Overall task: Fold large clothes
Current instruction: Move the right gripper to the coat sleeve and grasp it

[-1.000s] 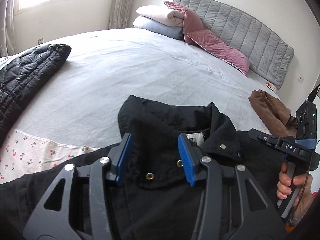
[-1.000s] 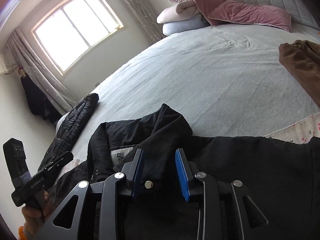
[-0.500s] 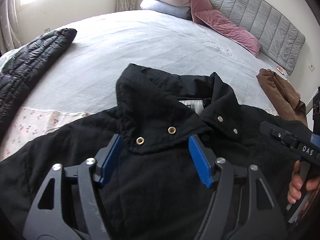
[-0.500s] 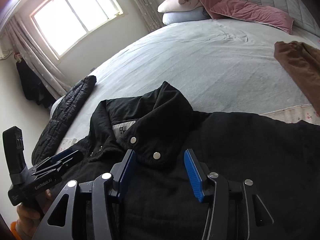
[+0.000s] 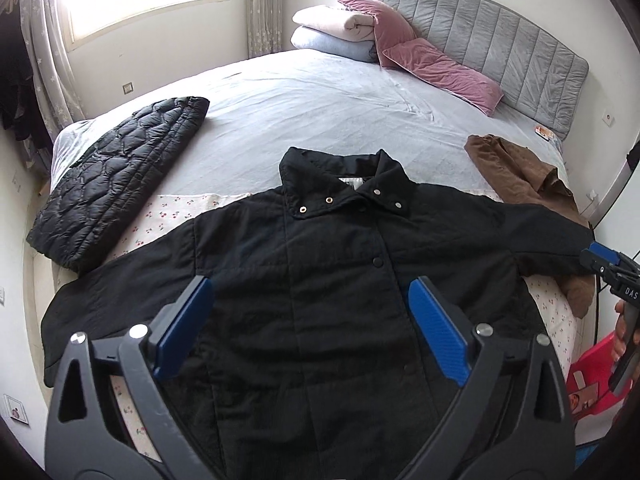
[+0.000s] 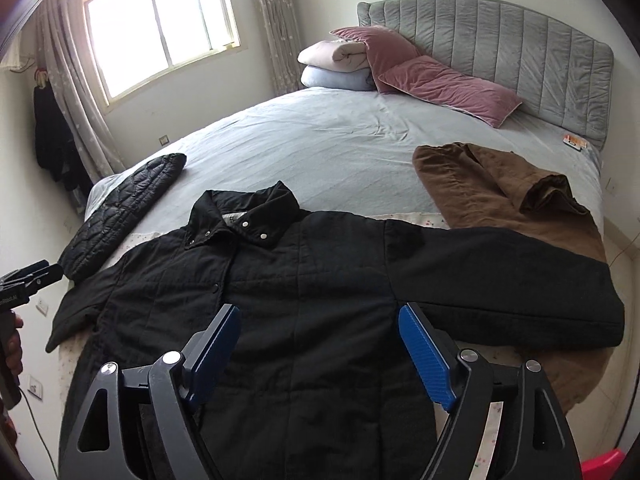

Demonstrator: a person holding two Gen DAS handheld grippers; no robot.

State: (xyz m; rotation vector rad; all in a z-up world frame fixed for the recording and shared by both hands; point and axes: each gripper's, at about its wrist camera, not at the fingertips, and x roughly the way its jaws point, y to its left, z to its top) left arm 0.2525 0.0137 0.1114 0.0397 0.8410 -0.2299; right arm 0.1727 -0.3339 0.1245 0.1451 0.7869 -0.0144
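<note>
A large black jacket (image 5: 320, 264) lies face up on the near end of the bed, collar toward the headboard, both sleeves spread out sideways. It also shows in the right wrist view (image 6: 304, 280). My left gripper (image 5: 310, 320) is open and empty, raised above the jacket's chest. My right gripper (image 6: 320, 344) is open and empty, raised above the jacket's body near its right sleeve (image 6: 512, 280). Each gripper shows at the edge of the other's view, the right one (image 5: 608, 268) and the left one (image 6: 28, 280).
A folded black quilted jacket (image 5: 116, 176) lies on the bed's left side. A brown garment (image 6: 504, 192) lies at the right, partly under the sleeve. Pink pillows (image 5: 432, 64) and rolled blankets (image 5: 332, 32) sit by the grey headboard (image 5: 500, 64). A red object (image 5: 592, 376) is beside the bed.
Both grippers have let go of the collar, opened wider, and pulled back and up from the jacket. The whole jacket now shows spread flat on the bed.
</note>
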